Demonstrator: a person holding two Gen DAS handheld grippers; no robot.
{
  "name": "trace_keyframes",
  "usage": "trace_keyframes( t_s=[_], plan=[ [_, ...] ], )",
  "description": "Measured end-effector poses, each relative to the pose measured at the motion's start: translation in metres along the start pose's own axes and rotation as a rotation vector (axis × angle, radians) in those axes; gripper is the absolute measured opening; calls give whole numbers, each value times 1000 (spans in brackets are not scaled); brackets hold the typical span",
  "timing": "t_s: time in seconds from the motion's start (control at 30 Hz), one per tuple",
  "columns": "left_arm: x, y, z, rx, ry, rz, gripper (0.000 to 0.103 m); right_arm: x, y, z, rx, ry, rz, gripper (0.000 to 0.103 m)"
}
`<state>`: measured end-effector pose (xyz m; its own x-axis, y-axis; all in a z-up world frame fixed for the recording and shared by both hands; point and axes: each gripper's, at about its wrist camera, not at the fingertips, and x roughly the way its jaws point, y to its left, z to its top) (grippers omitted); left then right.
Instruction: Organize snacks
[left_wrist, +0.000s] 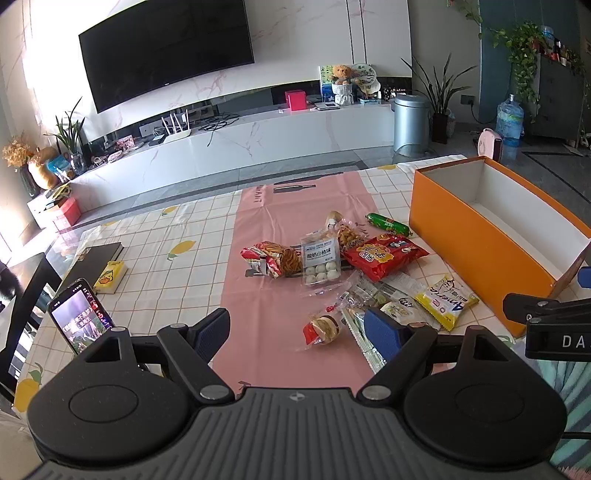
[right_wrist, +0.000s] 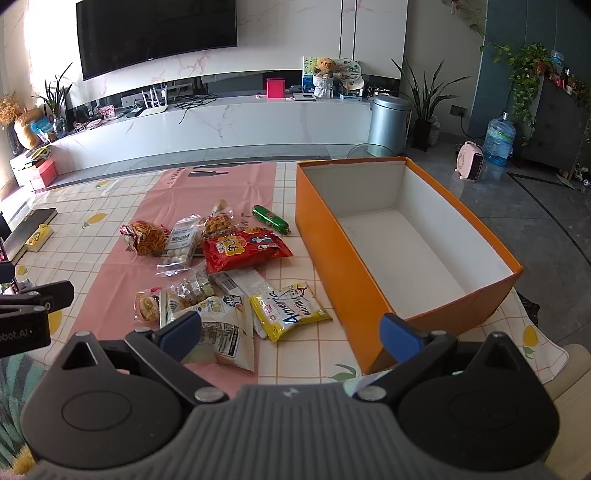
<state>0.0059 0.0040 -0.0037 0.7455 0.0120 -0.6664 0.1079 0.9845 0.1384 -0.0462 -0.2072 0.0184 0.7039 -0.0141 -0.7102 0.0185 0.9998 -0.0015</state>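
Note:
Several snack packets lie piled on the pink table runner: a red bag (left_wrist: 384, 254) (right_wrist: 243, 249), a yellow packet (left_wrist: 445, 301) (right_wrist: 288, 312), a green sausage (left_wrist: 388, 223) (right_wrist: 271, 218), a clear pack of white balls (left_wrist: 320, 263) and a small bun pack (left_wrist: 325, 328). An open orange box (left_wrist: 480, 236) (right_wrist: 347, 266), white inside and empty, stands to their right. My left gripper (left_wrist: 297, 332) is open above the near snacks. My right gripper (right_wrist: 291, 336) is open near the yellow packet and the box's near corner.
A phone (left_wrist: 79, 319) leans at the left near a yellow card pack (left_wrist: 109, 277) and a dark book (left_wrist: 99, 253). The checked tablecloth (left_wrist: 177, 236) covers the table. Beyond the far edge are floor, a TV cabinet and a silver bin (left_wrist: 410, 123).

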Motion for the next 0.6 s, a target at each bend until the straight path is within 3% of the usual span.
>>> trace_keyframes(
  t_s=[0.6],
  plan=[
    [3, 0, 4, -16, 5, -9, 96, 1, 1, 4, 0, -3, -1, 99]
  ],
)
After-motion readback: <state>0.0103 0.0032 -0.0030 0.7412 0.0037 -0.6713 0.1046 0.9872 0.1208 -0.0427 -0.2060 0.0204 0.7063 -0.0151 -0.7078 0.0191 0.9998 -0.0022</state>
